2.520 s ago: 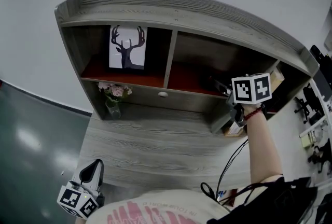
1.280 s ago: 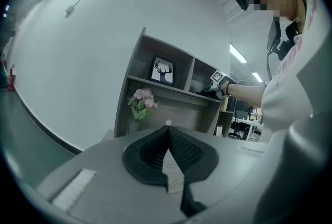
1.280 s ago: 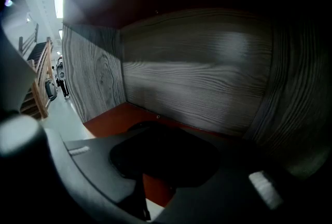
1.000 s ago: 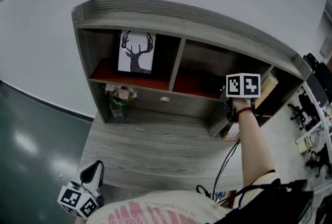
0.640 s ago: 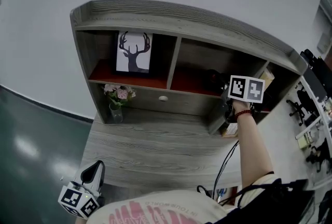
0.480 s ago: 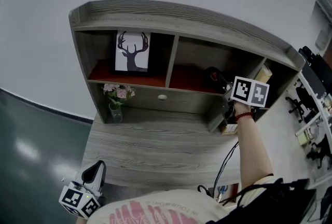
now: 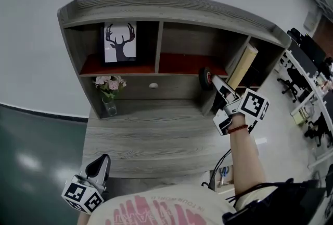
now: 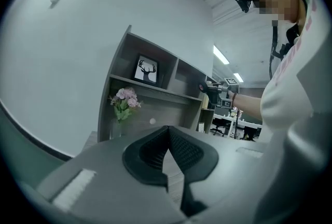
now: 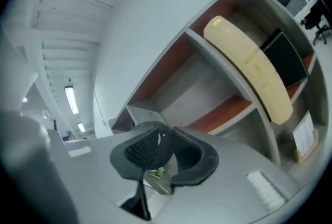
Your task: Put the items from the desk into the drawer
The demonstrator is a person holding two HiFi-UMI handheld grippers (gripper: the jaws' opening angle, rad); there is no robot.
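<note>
While a small dark item (image 7: 204, 76) is clamped in the right tool (image 7: 214, 83) beside the shelf (image 7: 182, 69), a drop onto the tabletop (image 7: 151, 135) could be caused by the drawer (image 7: 132, 89) being found closed, its knob (image 7: 153, 85) untouched by the clenched, empty left tool (image 7: 102, 161).

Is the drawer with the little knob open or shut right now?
Shut. The drawer front sits flush under the shelf, the knob faces out, and no gap shows.
</note>
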